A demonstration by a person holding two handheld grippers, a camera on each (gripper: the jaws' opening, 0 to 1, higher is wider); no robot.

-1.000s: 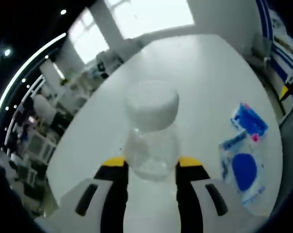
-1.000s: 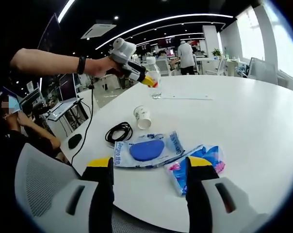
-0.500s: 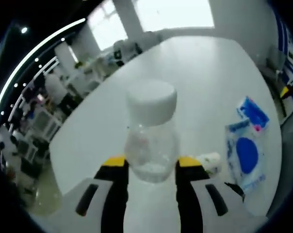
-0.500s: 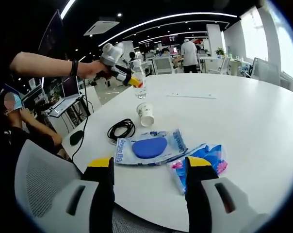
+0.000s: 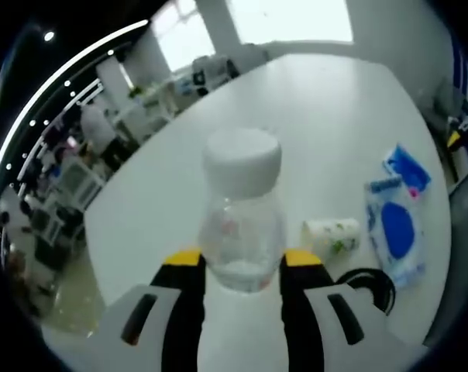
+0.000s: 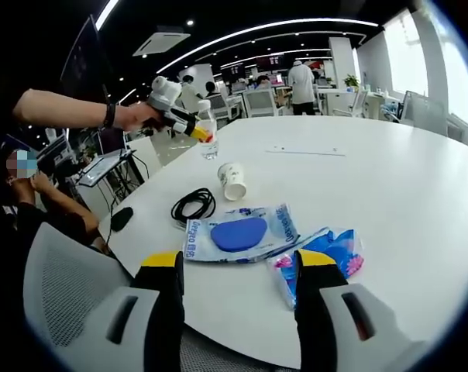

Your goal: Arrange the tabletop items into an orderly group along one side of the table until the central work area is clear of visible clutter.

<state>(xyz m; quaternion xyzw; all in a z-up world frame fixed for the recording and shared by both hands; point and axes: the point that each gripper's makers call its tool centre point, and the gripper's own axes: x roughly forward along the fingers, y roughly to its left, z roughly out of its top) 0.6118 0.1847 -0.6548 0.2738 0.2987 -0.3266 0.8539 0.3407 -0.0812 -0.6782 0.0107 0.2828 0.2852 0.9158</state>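
— What have the left gripper's (image 5: 242, 260) fingers (image 5: 183, 267) got?

— They are pinched on a clear plastic bottle (image 5: 242, 213) with a white cap, one yellow-tipped finger on each side of the lower body. The bottle stands upright between them, over the white table (image 5: 327, 124). From the right gripper view I cannot tell whether its base touches the tabletop or hangs just above it.

— And the right gripper (image 6: 235, 267)?

— Fingers spread, nothing between them. It hovers off the table's near edge, above a grey mesh chair (image 6: 60, 291).

— Where is everything else, going by the bottle?

— In the left gripper view a paper cup (image 5: 330, 235) lies on its side just beside the bottle. Beyond the cup is a coil of black cable (image 5: 368, 285), then a clear pouch holding something blue (image 5: 395, 232), and farthest off a blue and pink packet (image 5: 407, 168). They sit in a loose run near the table's rim.

— So what could go wrong?

— The grip sits low and the cap end is heavy-looking, so I'd guess a quick swing could tip the bottle in the fingers. Set down carelessly, it could knock the cup, which being on its side would roll. The cable might also snag anything slid past it.

— And the centre?

— It looks bare already; the work left seems to be tightening this group.
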